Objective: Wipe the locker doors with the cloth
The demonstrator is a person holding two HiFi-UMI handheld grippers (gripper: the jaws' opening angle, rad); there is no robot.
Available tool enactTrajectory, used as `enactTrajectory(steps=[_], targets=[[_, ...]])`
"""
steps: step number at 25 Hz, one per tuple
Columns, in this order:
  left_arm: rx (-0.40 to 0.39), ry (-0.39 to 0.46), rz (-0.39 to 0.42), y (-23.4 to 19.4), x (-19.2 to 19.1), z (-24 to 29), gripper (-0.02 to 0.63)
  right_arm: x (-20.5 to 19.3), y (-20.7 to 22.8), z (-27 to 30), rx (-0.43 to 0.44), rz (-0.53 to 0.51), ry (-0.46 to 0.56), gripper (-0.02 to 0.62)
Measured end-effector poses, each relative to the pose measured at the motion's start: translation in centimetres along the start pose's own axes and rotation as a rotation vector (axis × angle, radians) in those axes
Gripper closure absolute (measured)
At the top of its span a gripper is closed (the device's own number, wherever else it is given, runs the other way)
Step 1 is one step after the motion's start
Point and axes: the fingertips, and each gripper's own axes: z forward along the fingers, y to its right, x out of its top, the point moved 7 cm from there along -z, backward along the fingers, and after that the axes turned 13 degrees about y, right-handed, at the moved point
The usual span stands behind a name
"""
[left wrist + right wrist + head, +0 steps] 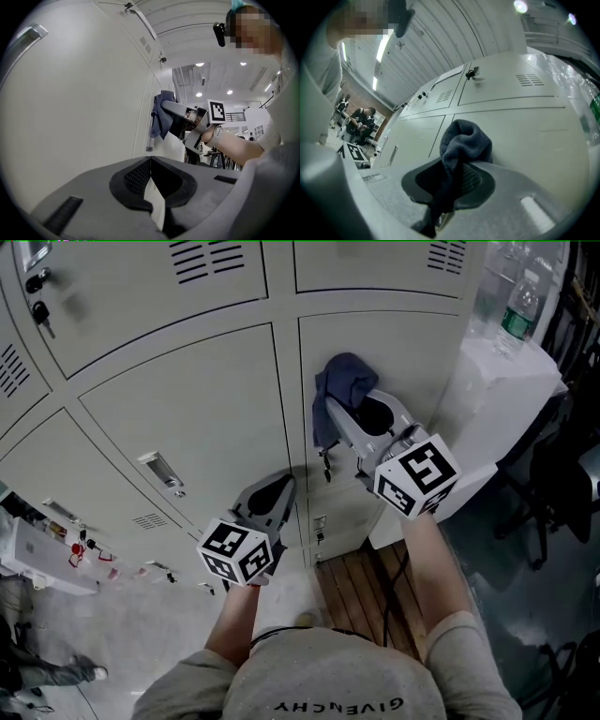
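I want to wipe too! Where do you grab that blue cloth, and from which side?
Pinch its bunched middle, as the right gripper does: jaws shut on the cloth, coming from the side away from the locker door. The soft wad bulging past the tips probably presses well on the door.

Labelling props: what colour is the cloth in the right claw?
Dark blue; the cloth shows best in head view.
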Motion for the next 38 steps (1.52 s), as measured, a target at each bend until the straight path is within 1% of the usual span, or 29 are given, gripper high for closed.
enactTrajectory(steps=[5,9,14,18,21,26,31,38], targets=[[0.005,0.021,0.016,-0.2,0.7,0.0,0.607,3.2,1.7,0.7,-0.042,-0.042,0.059,0.541],[0.002,0.028,0.031,-0.2,1.1,0.1,0.607,5.2,3.0,1.7,-0.068,-0.081,0.074,0.541],[-0.007,0.037,0.041,-0.1,1.4,0.4,0.607,7.0,4.2,2.7,-0.096,-0.134,0.08,0.541],[-0.011,0.037,0.042,-0.1,1.4,0.6,0.607,7.4,4.5,2.7,-0.117,-0.178,0.094,0.541],[-0.011,0.032,0.038,-0.2,1.2,0.7,0.607,7.1,4.5,2.6,-0.12,-0.188,0.101,0.541],[-0.009,0.018,0.03,-0.4,0.7,0.8,0.607,5.9,4.6,1.8,-0.126,-0.171,0.099,0.542],[-0.009,0.006,0.024,-0.6,0.1,0.9,0.607,3.3,4.2,0.3,-0.143,-0.12,0.092,0.543],[-0.021,-0.011,0.004,-0.3,-0.8,1.1,0.607,-0.6,3.2,-1.7,-0.142,-0.07,0.05,0.543]])
